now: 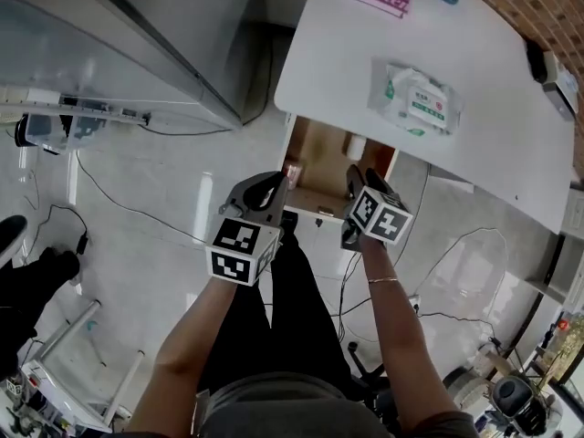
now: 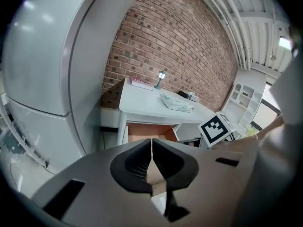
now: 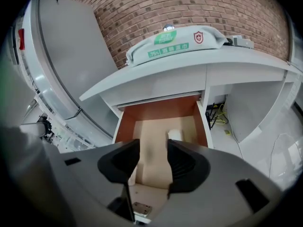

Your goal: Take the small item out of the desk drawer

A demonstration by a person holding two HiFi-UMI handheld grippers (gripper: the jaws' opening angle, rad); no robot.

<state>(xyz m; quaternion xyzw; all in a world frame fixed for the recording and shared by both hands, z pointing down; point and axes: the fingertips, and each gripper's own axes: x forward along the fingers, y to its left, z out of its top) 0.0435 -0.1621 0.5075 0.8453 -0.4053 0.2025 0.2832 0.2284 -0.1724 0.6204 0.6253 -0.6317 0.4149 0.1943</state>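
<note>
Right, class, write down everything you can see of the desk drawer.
The desk drawer stands pulled out from under the white desk, open to above. It looks wooden, with reddish-brown side and back walls and a pale tan floor. One small white item lies on that floor, close to the right wall and toward the back. Nothing else shows inside.

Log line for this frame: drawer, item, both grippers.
drawer: open | item: inside, not gripped | left gripper: shut, empty | right gripper: open, aimed into drawer
</note>
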